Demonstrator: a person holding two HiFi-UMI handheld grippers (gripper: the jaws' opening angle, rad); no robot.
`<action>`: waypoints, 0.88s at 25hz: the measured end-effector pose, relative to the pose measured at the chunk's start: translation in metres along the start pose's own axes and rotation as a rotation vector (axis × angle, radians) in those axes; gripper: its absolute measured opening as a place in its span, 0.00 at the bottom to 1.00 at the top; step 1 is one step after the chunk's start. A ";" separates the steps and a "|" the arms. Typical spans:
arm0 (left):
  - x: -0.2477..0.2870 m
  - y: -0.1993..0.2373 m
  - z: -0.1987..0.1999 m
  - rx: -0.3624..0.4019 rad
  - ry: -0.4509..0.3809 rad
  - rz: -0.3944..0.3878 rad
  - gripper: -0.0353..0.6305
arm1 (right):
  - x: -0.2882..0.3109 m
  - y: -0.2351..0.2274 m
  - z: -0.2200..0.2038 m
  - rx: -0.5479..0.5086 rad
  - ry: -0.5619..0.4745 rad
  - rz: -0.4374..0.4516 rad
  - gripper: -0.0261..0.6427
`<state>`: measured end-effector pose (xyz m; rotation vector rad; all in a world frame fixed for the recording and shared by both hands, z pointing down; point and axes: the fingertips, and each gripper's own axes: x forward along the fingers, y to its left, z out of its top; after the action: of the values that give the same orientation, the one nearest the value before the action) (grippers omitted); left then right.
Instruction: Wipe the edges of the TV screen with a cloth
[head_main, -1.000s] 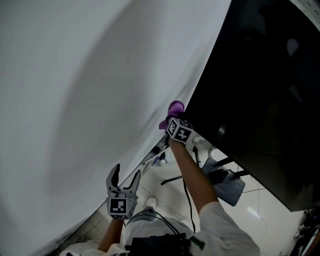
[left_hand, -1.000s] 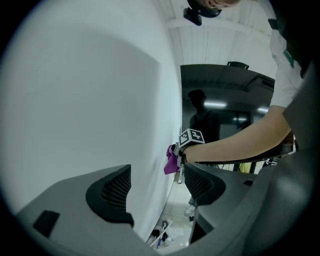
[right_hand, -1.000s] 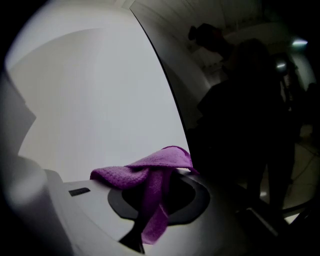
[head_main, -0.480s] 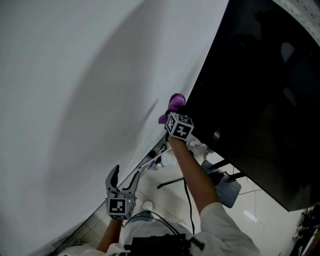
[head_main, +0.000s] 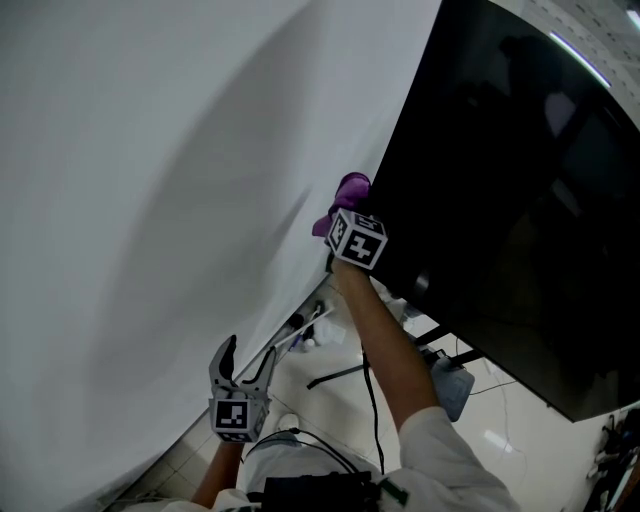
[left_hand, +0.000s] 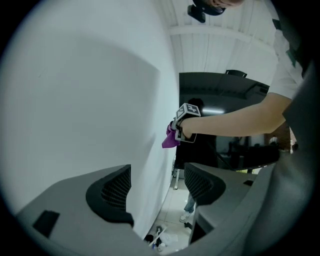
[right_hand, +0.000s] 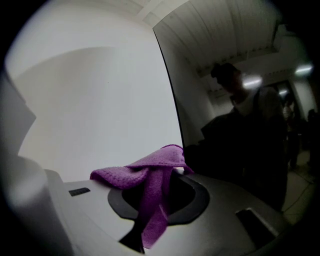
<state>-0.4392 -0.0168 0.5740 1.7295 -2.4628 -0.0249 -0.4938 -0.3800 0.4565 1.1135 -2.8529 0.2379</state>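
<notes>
Wall (head_main: 150, 200): white and plain; fills the left of the head view and runs up to the left edge of the TV.

TV screen (head_main: 520, 220): large, black and unlit; shows faint reflections of ceiling lights and a dim figure; left edge stands close against the wall line.

Floor (head_main: 500, 420): pale tiles far below, with dark cables and small clutter near the foot of the wall.

Right arm (head_main: 385, 345): bare forearm out of a white sleeve, stretched up towards the screen's left edge.

Right hand-held gripper (head_main: 346, 212): raised at the left edge of the TV screen, jaws clamped on the purple cloth; marker cube (head_main: 357, 240) turned towards the head camera.

Left hand-held gripper (head_main: 250, 348): held low beside the wall, well apart from the TV and the cloth; jaws spread wide with nothing between them, only wall and floor beyond; marker cube (head_main: 232, 415) at its base.

Cloth (head_main: 350, 190): purple, bunched, pinched between the right jaws; sits against the left edge of the screen, between screen and wall; in the right gripper view, folded over the jaw tips with a loose tail hanging down between the jaws.
</notes>
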 end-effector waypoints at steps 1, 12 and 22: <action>-0.001 0.000 0.000 0.005 -0.002 -0.003 0.54 | -0.002 0.002 0.010 0.001 -0.015 -0.003 0.16; -0.012 -0.001 -0.007 -0.007 -0.013 0.006 0.54 | -0.016 0.011 0.073 0.016 -0.089 -0.002 0.16; -0.019 -0.001 0.002 -0.029 -0.033 0.028 0.54 | -0.022 0.015 0.131 0.020 -0.139 0.009 0.16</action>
<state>-0.4319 0.0003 0.5696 1.6959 -2.4965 -0.0867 -0.4887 -0.3761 0.3231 1.1651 -2.9836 0.1971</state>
